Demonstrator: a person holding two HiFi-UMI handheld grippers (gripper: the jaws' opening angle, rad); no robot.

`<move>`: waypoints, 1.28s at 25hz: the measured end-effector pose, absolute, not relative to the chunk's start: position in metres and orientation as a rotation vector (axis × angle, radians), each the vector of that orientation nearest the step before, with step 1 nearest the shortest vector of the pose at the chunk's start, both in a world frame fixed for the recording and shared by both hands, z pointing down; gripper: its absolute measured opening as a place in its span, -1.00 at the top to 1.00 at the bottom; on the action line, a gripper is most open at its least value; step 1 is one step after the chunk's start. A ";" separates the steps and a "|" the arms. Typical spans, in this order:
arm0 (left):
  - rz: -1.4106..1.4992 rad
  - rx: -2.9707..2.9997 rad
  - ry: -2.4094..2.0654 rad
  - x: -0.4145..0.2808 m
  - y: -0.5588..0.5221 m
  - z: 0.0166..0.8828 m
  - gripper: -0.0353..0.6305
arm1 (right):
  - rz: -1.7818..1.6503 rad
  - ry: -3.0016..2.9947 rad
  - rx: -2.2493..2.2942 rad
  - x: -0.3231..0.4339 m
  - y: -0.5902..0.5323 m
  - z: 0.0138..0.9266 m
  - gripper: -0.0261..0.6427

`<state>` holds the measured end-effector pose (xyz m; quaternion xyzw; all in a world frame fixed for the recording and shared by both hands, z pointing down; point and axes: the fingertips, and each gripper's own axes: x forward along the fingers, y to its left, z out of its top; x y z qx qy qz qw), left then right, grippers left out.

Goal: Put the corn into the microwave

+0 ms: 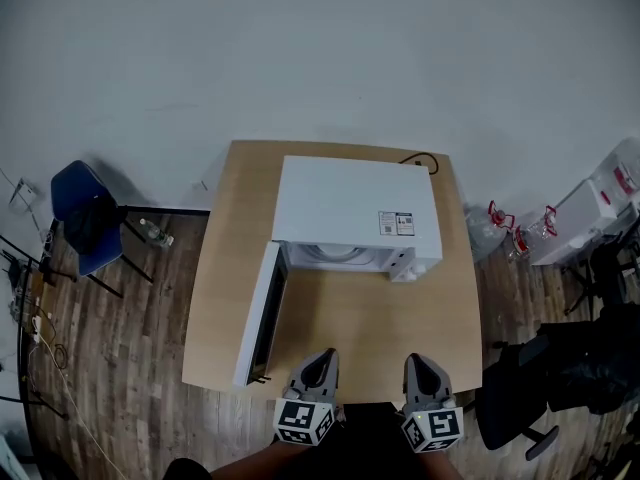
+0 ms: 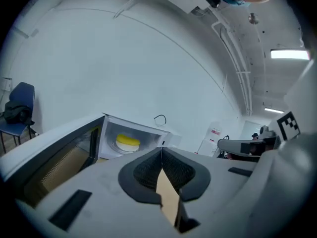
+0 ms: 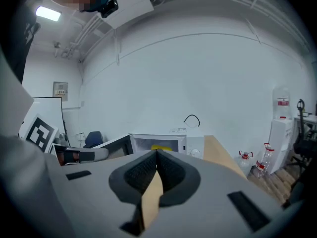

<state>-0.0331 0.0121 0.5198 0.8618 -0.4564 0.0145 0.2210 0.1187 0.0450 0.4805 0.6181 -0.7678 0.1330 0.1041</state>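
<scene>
Inside the microwave, on a pale plate, sits the yellow corn — so the placing itself looks done, judging by how things lie. The left gripper and the right gripper hang side by side over the near edge of the table. Each has its jaws pressed together on nothing, and both are well apart from the oven's mouth.

What seems left is the door, which stands wide open on its left hinge, its free edge reaching toward the near-left of the table. To close it well, I would use the left gripper, kept closed as a blunt pusher. It should press the outer face near the free edge, not by the hinge, and swing the door round in one steady arc until the latch catches. The right gripper should keep out of the door's path — or steady the oven's right side if it starts to slide on the smooth wood.

The table is a light wooden top carrying only the oven, with a black cable looping at the oven's far right corner. Around it are a dark plank floor and a plain white wall. A blue chair with something dark on it stands to the left, with a small bottle on the floor beside it. To the right are large water bottles, white boxes and a black office chair.
</scene>
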 end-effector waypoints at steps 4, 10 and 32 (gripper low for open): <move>0.040 2.468 -1.288 -0.032 0.039 0.493 0.85 | 0.326 -2.317 1.754 0.106 0.054 0.470 0.74; 0.059 2.518 -1.395 -0.024 0.067 0.467 0.85 | 0.250 -2.385 1.690 0.105 0.070 0.451 0.74; 0.070 2.518 -1.551 0.054 0.222 0.449 0.85 | 0.175 -2.469 1.640 0.179 0.217 0.441 0.74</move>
